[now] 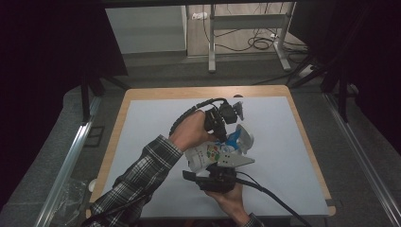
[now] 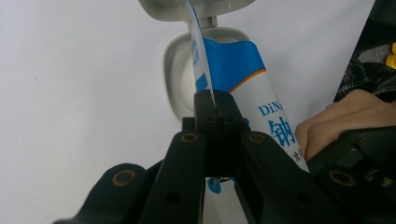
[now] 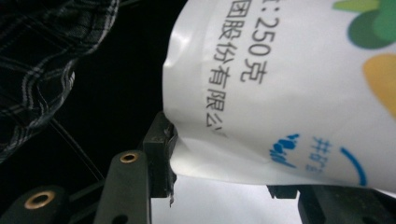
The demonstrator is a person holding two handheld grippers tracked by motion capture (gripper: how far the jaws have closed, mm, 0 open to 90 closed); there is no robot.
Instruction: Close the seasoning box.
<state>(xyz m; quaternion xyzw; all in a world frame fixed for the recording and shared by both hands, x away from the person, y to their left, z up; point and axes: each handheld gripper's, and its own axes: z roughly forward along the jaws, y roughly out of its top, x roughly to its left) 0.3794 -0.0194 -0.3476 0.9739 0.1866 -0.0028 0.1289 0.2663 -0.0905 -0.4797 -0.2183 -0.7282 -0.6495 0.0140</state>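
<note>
Here, just past centre of the desk (image 1: 142,123) toward four o'clock, the left tongs (image 2: 215,105) pinch shut on the pouch's (image 1: 213,153) torn top strip while the right tongs (image 3: 219,172) clamp its bottom (far jaw mostly hidden), the print cut off.

You are working under dim overhead light, with the room's edges falling into near black. Your table (image 1: 156,113) is glowing pale, while the close pouch (image 3: 289,88) print is blurring softly.
</note>
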